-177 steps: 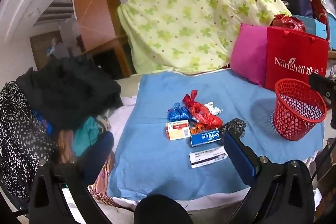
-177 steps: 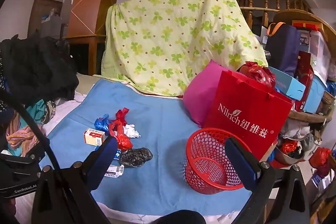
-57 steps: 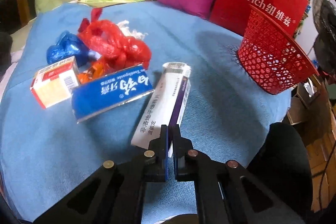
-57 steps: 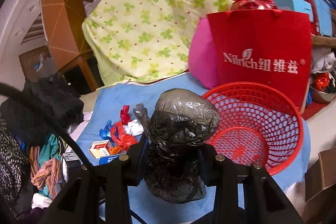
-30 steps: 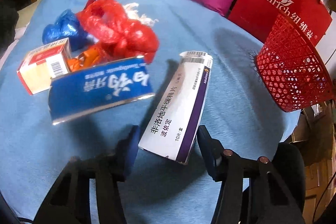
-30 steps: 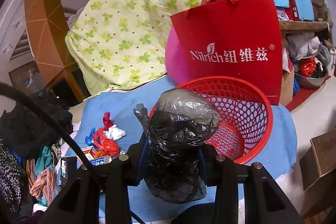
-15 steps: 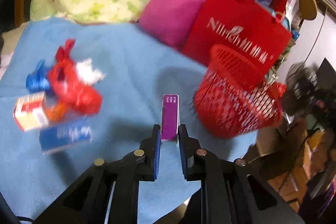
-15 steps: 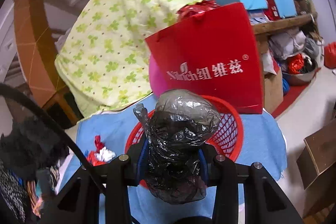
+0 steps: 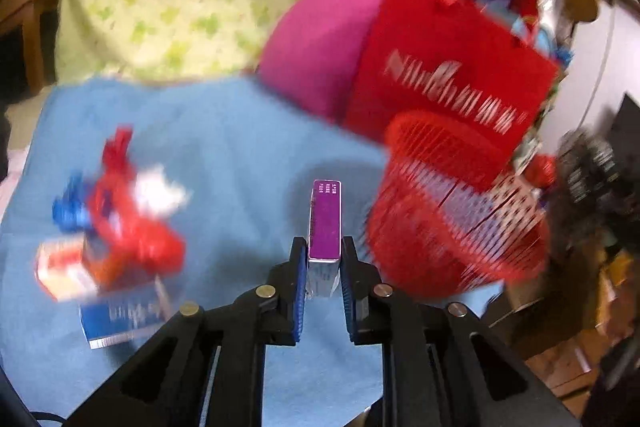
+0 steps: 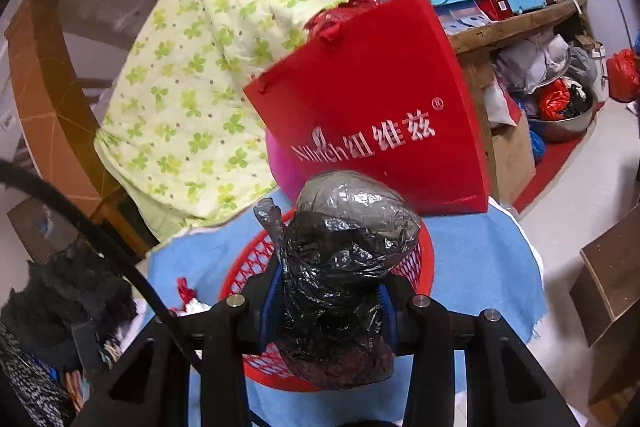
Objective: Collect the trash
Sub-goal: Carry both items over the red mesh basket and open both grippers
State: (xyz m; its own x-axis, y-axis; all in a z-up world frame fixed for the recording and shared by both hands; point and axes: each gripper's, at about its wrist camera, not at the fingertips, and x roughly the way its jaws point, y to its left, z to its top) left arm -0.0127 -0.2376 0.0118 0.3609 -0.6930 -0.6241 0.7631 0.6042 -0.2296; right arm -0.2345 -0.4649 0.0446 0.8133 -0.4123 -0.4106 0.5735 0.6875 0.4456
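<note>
The right hand-held gripper (image 10: pixel 326 301) clamps a black bag (image 10: pixel 344 255) above the red basket (image 10: pixel 422 259), seemingly centred; the left hand-held gripper (image 9: pixel 324 267) pinches a purple box (image 9: pixel 326 223). Next, release the bag.

Basket (image 9: pixel 452 227) red mesh. Box (image 9: pixel 326 223) purple. Bag (image 10: pixel 344 247) black/grey, glossy. Cloth (image 9: pixel 224 131) lt blue. Quilt (image 10: pixel 200 83) pale green w/ clover print. Tote (image 10: pixel 372 107) red, white lettering. Cushion (image 9: pixel 320 39) magenta.

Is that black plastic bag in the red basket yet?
Not yet. The black plastic bag is clamped in the right gripper, in front of the red basket.
</note>
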